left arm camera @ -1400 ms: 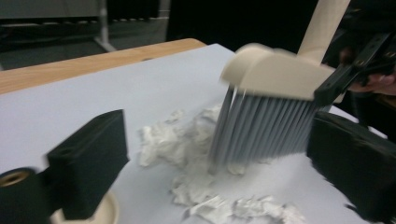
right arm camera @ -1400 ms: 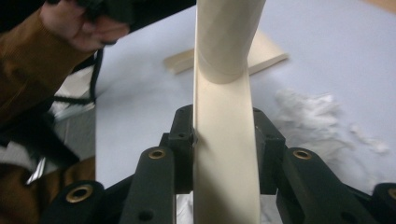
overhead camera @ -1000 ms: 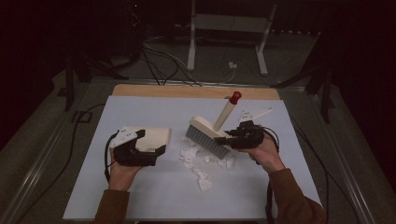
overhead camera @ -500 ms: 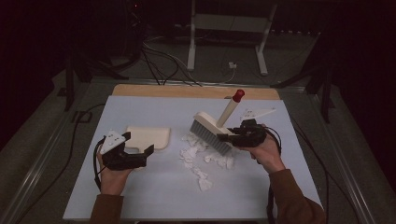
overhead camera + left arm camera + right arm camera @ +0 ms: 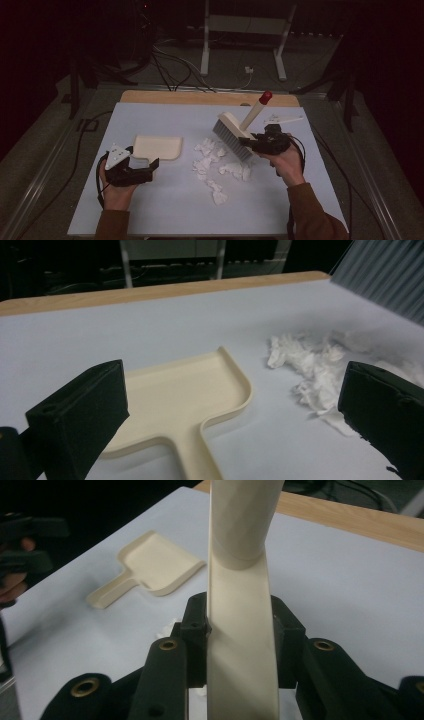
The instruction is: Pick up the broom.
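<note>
L gripper (image 5: 145, 167) jaws apart, low; R gripper (image 5: 250, 144) clamped, raised.

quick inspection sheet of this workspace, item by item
surface: pale blue table top with a wooden strip along the far edge
job's things: cream dustpan flat on the table, handle toward the left gripper; brush tilted above the paper scraps
clutter: nothing seen
grippers: left gripper open, jaws either side of the dustpan handle, not touching; right gripper shut on the brush
cables: one trails from each gripper; more on the floor behind
surroundings: dark room, metal stand legs beyond the table
</note>
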A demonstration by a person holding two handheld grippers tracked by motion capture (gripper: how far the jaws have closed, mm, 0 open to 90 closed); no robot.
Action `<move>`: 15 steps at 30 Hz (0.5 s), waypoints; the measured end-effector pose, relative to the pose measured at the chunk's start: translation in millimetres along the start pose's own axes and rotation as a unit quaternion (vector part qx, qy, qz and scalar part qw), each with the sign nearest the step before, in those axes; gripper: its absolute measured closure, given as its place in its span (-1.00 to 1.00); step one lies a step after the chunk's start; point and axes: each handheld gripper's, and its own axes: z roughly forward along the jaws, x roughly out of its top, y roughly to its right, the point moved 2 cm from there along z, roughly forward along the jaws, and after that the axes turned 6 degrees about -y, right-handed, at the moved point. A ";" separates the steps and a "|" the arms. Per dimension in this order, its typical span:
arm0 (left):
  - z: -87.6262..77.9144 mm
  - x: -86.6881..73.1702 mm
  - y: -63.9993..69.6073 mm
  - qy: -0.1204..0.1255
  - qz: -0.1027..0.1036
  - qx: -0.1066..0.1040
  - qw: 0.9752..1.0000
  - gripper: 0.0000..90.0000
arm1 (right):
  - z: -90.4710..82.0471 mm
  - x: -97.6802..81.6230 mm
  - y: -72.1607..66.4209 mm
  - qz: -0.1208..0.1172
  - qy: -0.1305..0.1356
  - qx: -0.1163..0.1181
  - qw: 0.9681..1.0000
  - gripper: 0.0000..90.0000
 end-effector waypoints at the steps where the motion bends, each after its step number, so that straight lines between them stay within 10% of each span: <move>1: 0.0 -0.5 0.0 -0.001 0.002 0.003 1.000 -0.99 | -0.2 -0.5 1.2 0.003 0.000 -0.009 1.000 0.51; 15: -2.6 -6.1 -2.3 -0.007 0.002 0.031 0.999 -0.99 | -8.2 -9.2 13.3 0.035 -0.004 -0.113 0.993 0.51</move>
